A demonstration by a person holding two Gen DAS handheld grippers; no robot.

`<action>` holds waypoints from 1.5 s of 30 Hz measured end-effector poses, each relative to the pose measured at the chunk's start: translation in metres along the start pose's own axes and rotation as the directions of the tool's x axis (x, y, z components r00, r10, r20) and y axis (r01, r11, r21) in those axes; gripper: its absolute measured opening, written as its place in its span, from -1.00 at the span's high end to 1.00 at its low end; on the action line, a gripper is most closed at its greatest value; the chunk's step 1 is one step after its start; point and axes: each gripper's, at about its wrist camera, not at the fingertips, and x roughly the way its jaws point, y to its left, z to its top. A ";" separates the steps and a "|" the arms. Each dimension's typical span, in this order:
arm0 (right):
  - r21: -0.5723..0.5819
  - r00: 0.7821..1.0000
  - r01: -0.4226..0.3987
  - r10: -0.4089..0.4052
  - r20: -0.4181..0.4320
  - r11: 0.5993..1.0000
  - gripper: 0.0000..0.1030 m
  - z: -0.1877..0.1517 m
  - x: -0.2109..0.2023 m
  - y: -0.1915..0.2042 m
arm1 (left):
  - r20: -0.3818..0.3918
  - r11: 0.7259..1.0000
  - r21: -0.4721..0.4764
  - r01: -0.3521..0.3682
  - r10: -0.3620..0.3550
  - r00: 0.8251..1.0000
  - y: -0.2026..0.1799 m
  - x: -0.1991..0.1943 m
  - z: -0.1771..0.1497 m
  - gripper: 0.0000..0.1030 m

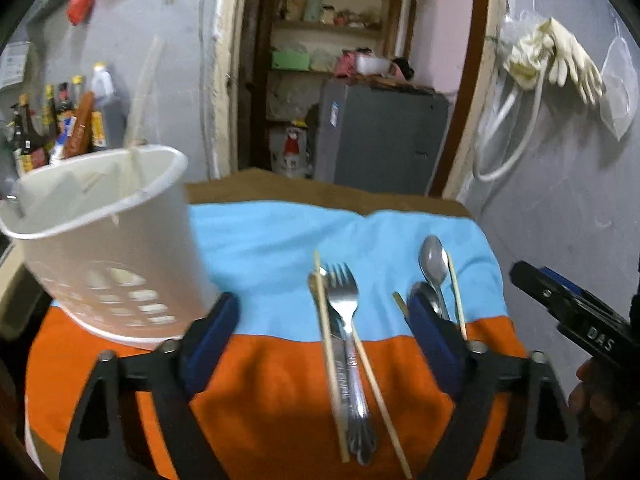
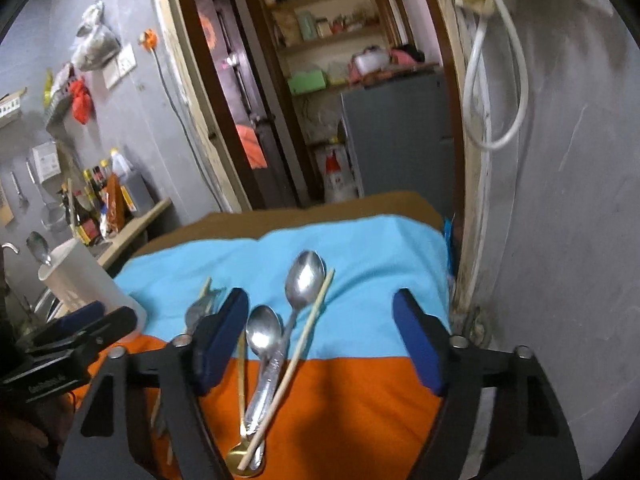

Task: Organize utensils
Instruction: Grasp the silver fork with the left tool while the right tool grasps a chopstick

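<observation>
The left gripper (image 1: 324, 344) hangs with its blue-padded fingers (image 1: 216, 332) spread wide and holding nothing, above a fork (image 1: 348, 340) and two wooden chopsticks (image 1: 332, 368) that lie lengthwise on the cloth-covered surface (image 1: 260, 248). Seen from the right wrist, the right gripper (image 2: 320, 336) is likewise wide open and empty, poised over two steel spoons (image 2: 280, 328); a third chopstick (image 2: 296, 364) lies slanted across their handles, and a gold-coloured spoon (image 2: 240, 396) rests alongside with its bowl at the near edge of the frame. All the utensils sit where the cloth's blue band meets its orange one (image 2: 352, 400), the fork group to the left of the spoon group. A white perforated utensil holder (image 1: 108, 240) stands at the left side of the surface, just beside the left gripper's left finger; from the right wrist a spoon bowl (image 2: 38, 246) shows above its rim. Beyond the surface, bottles (image 1: 60, 128) crowd a counter on the left, a grey cabinet (image 1: 384, 136) fills an open doorway, and pale rubber gloves (image 1: 560, 60) hang on the right-hand wall.
</observation>
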 end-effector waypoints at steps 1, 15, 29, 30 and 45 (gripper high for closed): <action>0.001 1.000 -0.003 0.003 -0.013 1.000 -0.17 -0.001 0.004 -0.001 | -0.016 1.000 0.006 0.007 -0.006 1.000 -0.001 0.005 0.001 -0.26; 0.026 0.975 -0.036 0.041 -0.217 0.999 0.50 -0.006 0.054 -0.010 | -0.220 0.995 -0.044 0.086 -0.093 0.971 0.003 0.062 0.002 0.65; 0.054 0.949 0.004 0.013 -0.314 0.999 0.66 0.004 0.082 -0.003 | -0.277 0.990 -0.100 0.098 -0.123 0.953 0.014 0.070 0.018 0.80; 0.057 0.944 0.019 0.000 -0.329 0.998 0.66 0.006 0.083 -0.002 | -0.279 0.990 -0.101 0.099 -0.124 0.952 0.013 0.071 0.018 0.82; 0.199 0.968 -0.045 0.092 -0.232 0.979 0.95 -0.004 0.039 -0.003 | -0.173 0.985 -0.053 0.162 -0.169 0.970 0.002 0.027 0.009 0.97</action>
